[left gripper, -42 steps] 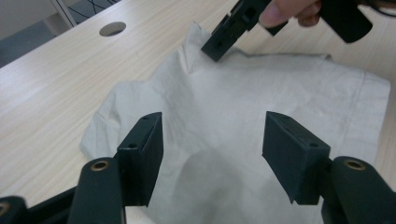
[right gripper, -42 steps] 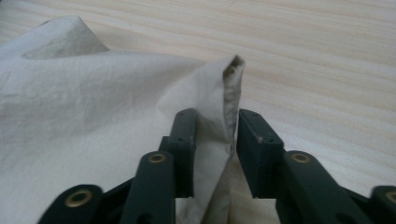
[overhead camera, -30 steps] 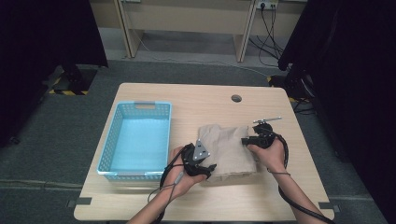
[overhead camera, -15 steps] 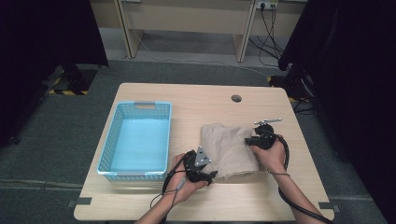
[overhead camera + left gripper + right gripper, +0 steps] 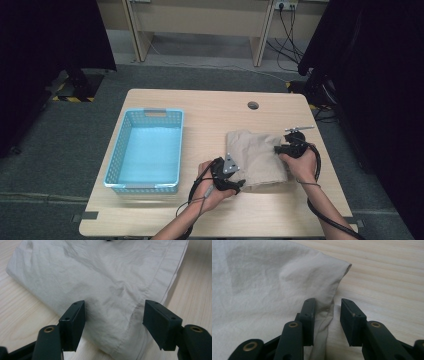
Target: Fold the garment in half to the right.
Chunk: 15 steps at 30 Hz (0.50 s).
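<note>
One folded beige cloth [image 5: 256, 156], one blue plastic basket [image 5: 145, 150] left on counter [image 5: 200, 107]. Left gripper [image 5: 113, 322] jaws wide astride cloth's near edge; right gripper [image 5: 324, 320] jaws, just narrowing, unclamped astride its right edge.

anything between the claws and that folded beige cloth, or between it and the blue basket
Nothing visible. The folded beige cloth lies between the left claw's open jaws, and its edge sits in the right claw's gap. Bare wooden table separates it from the light blue plastic basket.

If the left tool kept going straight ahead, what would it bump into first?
Most likely the beige folded cloth: the left tool has its open jaws on either side of the cloth's near corner, so it would slide right onto the fabric.
</note>
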### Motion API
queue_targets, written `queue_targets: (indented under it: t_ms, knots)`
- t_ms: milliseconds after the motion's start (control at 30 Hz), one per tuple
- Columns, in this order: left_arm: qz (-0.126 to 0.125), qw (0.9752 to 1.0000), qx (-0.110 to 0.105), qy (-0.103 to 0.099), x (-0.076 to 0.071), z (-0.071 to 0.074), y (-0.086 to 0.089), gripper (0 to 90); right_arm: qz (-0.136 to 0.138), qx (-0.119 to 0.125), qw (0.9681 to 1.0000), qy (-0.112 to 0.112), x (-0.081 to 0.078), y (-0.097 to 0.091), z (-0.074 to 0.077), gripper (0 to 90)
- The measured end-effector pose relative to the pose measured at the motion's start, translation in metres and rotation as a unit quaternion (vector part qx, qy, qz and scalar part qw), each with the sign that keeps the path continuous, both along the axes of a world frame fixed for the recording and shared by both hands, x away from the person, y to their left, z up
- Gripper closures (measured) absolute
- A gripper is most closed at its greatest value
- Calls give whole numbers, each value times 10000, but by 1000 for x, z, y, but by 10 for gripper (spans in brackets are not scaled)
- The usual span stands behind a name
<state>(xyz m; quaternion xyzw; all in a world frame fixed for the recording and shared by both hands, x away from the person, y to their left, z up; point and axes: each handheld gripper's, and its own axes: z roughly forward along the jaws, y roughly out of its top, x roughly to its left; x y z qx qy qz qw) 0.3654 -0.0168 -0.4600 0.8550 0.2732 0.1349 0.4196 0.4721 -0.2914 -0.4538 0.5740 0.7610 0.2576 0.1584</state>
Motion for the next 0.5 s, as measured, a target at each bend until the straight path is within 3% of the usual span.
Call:
queue_targets:
  t_ms: [167,200,500]
  knots:
    - [-26,10000,-61,-21,0,1,-3,326,-80,22,10000,2,2,-6,2,621]
    - [-8,9999,-143,-20,-1,3,0,315,-111,137,9998,-50,1,-7,5,587]
    - [208,9992,-342,3,-6,8,12,143,-242,448,9982,-301,3,-14,20,454]
